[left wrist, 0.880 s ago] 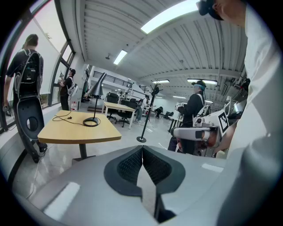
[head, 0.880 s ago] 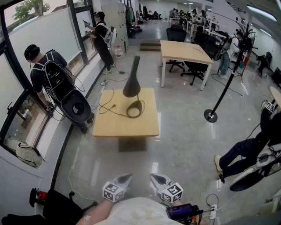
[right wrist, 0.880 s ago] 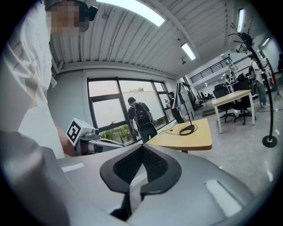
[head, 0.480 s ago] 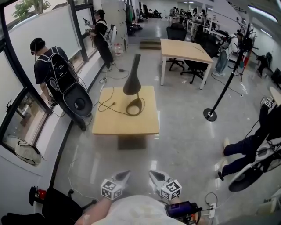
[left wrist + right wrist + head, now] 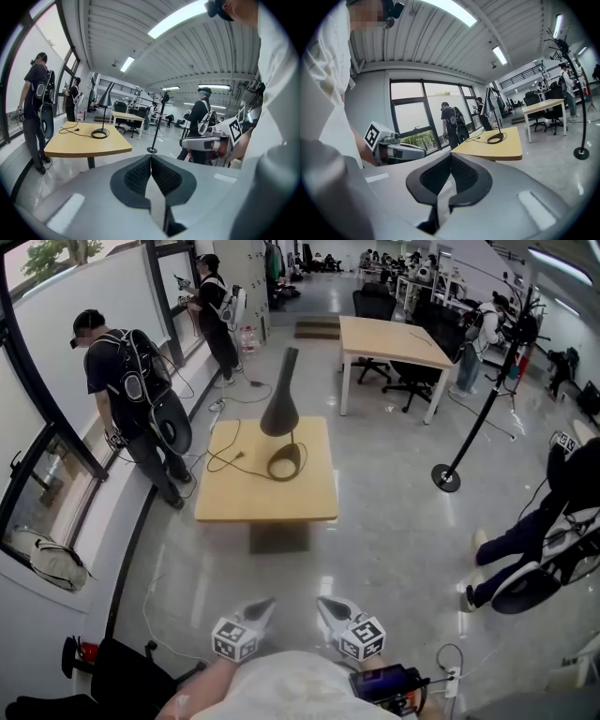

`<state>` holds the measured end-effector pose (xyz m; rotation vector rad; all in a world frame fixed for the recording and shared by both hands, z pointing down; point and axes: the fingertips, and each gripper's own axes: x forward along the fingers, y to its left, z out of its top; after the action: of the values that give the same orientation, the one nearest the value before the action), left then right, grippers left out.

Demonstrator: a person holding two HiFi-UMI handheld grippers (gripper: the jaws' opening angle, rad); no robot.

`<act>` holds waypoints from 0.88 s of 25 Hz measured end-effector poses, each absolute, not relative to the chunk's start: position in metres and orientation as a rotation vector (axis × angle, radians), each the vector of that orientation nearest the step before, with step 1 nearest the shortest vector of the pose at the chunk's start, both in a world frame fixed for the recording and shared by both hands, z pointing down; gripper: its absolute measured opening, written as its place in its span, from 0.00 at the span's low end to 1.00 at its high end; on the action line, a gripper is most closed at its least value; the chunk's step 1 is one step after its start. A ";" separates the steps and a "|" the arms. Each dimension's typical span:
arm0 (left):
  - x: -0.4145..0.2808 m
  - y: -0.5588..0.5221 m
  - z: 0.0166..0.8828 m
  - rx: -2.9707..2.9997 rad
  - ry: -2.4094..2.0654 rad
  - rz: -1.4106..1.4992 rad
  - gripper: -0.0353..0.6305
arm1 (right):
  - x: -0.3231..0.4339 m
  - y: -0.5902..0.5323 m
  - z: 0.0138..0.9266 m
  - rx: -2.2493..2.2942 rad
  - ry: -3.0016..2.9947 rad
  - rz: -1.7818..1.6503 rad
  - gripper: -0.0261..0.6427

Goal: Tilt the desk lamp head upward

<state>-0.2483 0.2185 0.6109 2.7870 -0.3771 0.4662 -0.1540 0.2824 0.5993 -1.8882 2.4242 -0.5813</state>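
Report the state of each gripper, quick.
Left gripper: closed, holding nothing.
Right gripper: closed, holding nothing.

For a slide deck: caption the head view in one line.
Left tongs and right tongs, both shut and empty, held far short of the black desk lamp on the wooden table.

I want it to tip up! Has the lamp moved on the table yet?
No. The lamp sits on the same far part of the table.
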 end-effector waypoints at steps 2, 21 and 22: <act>-0.248 0.216 0.609 2.793 -0.373 0.466 0.06 | -0.155 0.281 0.599 -1.893 2.419 -0.586 0.06; -0.247 0.169 0.602 2.805 -0.353 0.474 0.06 | -0.174 0.231 0.616 -1.868 2.424 -0.681 0.06; -0.244 0.166 0.602 2.809 -0.342 0.472 0.06 | -0.170 0.226 0.616 -1.879 2.420 -0.682 0.06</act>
<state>-0.2441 0.1664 0.6020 2.8088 -0.3422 0.4716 -0.1700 0.2263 0.6164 -1.8785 2.4202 -0.6818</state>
